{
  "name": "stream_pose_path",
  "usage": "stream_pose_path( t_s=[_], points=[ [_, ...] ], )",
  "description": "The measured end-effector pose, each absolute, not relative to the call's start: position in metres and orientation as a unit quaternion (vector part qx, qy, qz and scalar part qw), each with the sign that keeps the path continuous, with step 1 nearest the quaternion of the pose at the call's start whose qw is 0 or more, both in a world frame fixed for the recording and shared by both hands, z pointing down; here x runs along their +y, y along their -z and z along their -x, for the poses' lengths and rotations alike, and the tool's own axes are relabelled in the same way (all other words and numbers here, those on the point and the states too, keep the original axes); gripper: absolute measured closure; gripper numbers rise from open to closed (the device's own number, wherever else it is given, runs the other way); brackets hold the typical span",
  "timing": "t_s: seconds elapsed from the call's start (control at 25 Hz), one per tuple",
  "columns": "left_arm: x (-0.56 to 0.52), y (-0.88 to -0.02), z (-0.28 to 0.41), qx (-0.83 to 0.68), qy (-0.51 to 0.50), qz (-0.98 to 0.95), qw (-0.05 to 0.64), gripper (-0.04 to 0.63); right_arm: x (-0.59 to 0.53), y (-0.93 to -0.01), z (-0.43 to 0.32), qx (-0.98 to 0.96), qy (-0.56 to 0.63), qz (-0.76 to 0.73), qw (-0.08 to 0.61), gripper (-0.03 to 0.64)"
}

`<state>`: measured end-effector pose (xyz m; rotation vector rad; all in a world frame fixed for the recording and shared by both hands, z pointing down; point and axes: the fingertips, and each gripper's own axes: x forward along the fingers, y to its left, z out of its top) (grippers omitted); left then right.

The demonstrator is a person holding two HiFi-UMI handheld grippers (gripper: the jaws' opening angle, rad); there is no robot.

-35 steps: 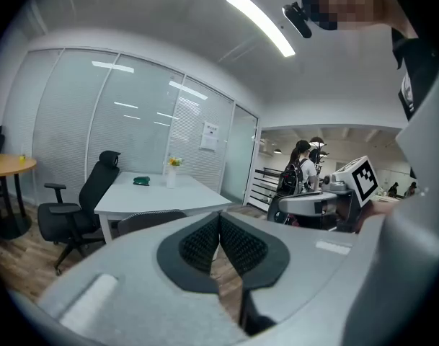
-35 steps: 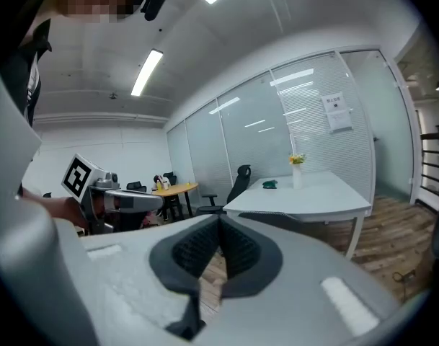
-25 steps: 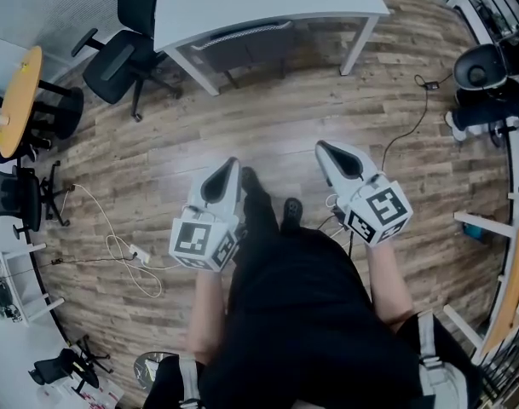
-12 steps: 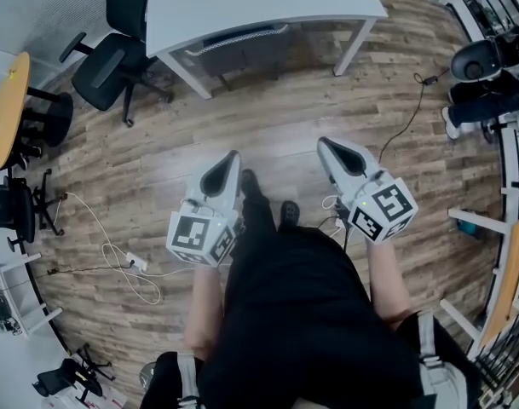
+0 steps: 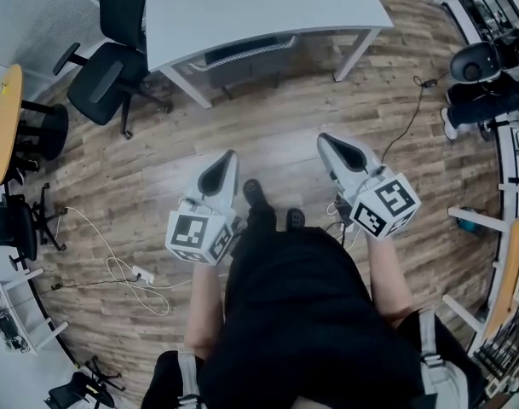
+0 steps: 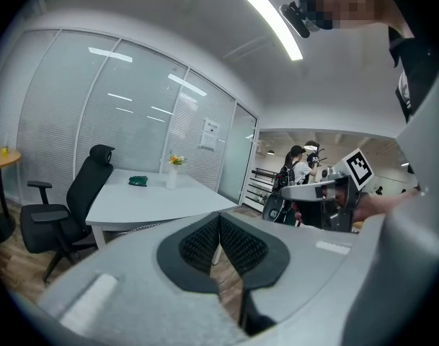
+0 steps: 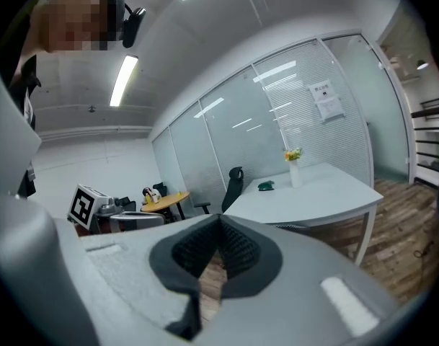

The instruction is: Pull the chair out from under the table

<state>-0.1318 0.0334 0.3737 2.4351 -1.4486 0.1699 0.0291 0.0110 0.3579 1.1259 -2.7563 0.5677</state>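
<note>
A black office chair (image 5: 106,71) stands at the left end of the white table (image 5: 242,7), its back against the table's edge and its seat out over the wood floor. It also shows in the left gripper view as the chair (image 6: 68,207) beside the table (image 6: 154,197), and small in the right gripper view as the chair (image 7: 235,182). My left gripper (image 5: 230,154) and right gripper (image 5: 321,137) are held side by side in front of my body. Both point toward the table, well short of it. Their jaws are shut with nothing between them.
A round wooden table (image 5: 3,113) and more black chairs (image 5: 12,220) stand at the left. A white cable with a power strip (image 5: 131,271) lies on the floor at my left, a black cable (image 5: 408,126) at my right. A person (image 5: 485,83) sits at the far right.
Both grippers have moved forward together toward the table as I step ahead. The table and chair sit slightly lower and nearer in the head view. Jaws stay shut.
</note>
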Motion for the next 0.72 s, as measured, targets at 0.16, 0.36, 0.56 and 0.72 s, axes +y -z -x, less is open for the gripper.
stream_pose_path(
  t_s=[0.16,0.36,0.56,0.72],
  points=[
    [0.013,-0.378,0.151,-0.498,-0.06,-0.852,0.154,0.584,-0.007,-0.357,-0.017,-0.902,-0.173,-0.391,0.065,0.614],
    [-0.011,-0.387,0.17,-0.484,-0.065,-0.859,0.156,0.584,-0.024,-0.364,0.001,-0.895,-0.162,-0.405,0.089,0.614],
    [-0.027,-0.393,0.183,-0.47,-0.073,-0.865,0.157,0.584,-0.04,-0.369,0.016,-0.888,-0.165,-0.418,0.097,0.614],
    [-0.035,-0.401,0.197,-0.466,-0.081,-0.866,0.162,0.584,-0.047,-0.372,0.028,-0.884,-0.164,-0.425,0.105,0.614]
  ],
)
